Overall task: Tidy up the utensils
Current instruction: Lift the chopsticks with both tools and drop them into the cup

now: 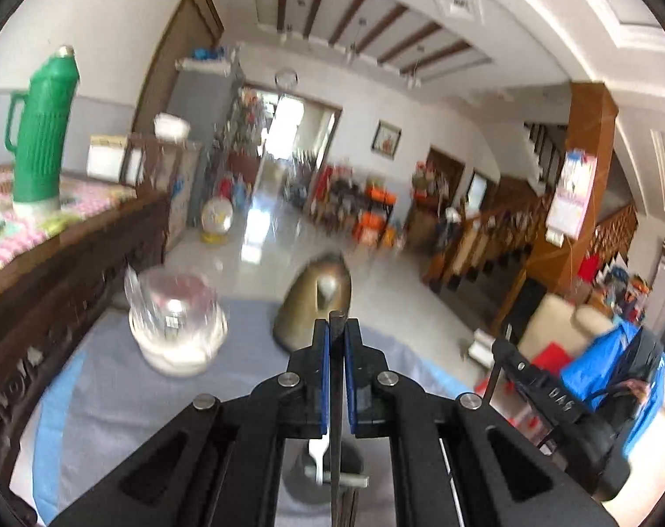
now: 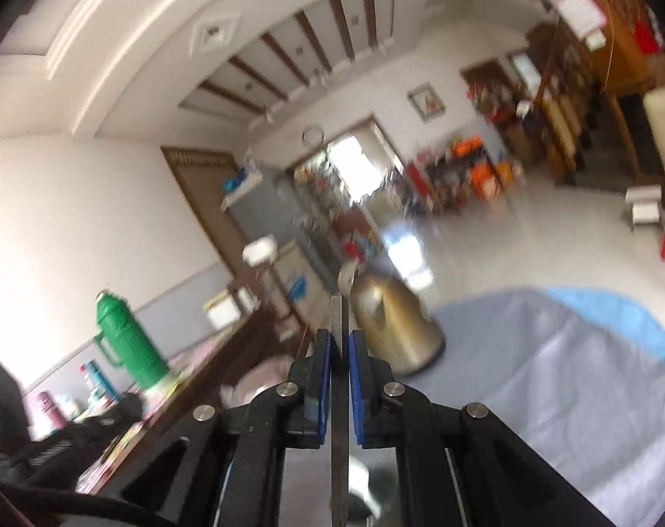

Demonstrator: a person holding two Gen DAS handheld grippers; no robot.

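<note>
Utensils ride in both my grippers: my left gripper (image 1: 337, 329) is clamped on a dark flat handle (image 1: 336, 395), my right gripper (image 2: 340, 347) on a steel spoon (image 2: 342, 377), both just short of the brass kettle (image 1: 317, 303). Steady, level carrying suits this lift. Only the left view shows the glass jar (image 1: 176, 320) left of the kettle.

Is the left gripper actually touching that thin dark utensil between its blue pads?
Touching. The left wrist view shows the left gripper with both pads pressed against the thin dark utensil, no gap visible.
</note>
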